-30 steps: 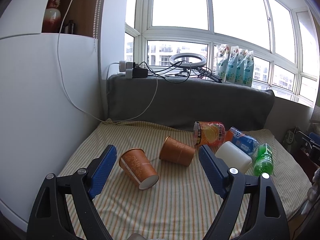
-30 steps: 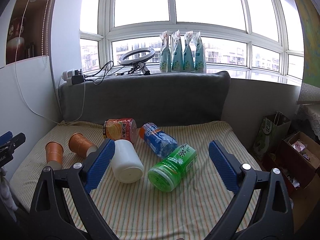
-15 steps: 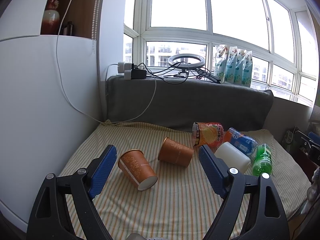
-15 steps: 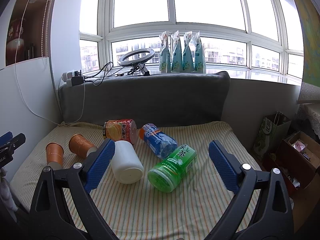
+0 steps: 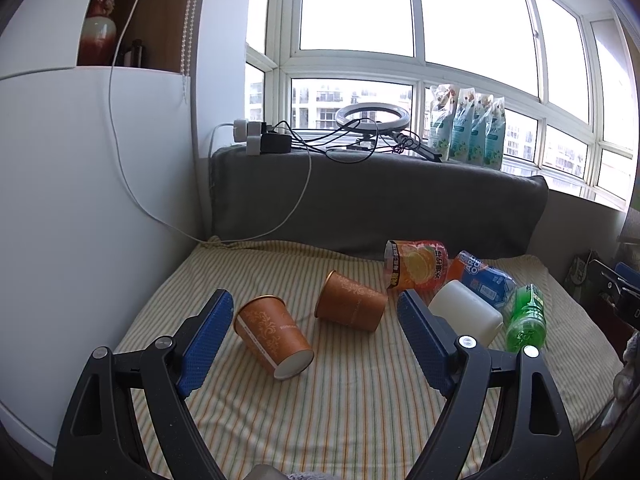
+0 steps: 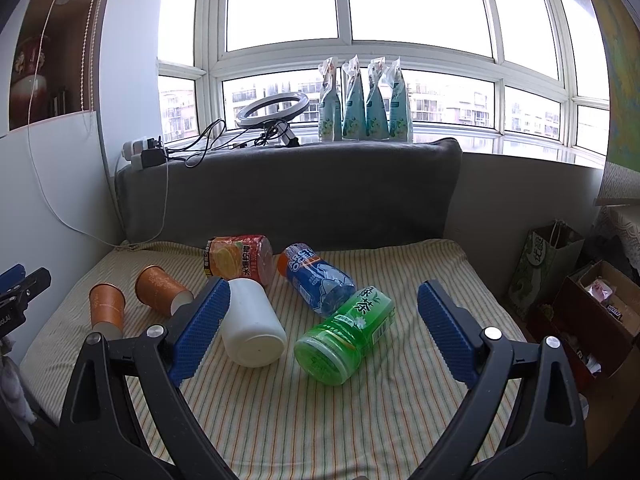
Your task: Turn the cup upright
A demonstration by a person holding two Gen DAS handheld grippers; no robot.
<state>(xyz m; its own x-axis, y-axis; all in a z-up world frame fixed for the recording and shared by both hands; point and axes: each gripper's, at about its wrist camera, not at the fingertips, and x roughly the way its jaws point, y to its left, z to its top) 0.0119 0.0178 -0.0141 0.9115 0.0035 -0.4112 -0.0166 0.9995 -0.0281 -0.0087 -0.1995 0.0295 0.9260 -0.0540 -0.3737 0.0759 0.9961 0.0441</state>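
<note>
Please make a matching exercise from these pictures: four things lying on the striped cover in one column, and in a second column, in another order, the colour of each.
Things:
1. near cup
2. jar
3. tea bottle
4. water bottle

Colours:
A. green
B. blue label, orange cap
C. orange-brown with a pale pattern
D. plain white

Pairs: 1-C, 2-D, 3-A, 4-B
</note>
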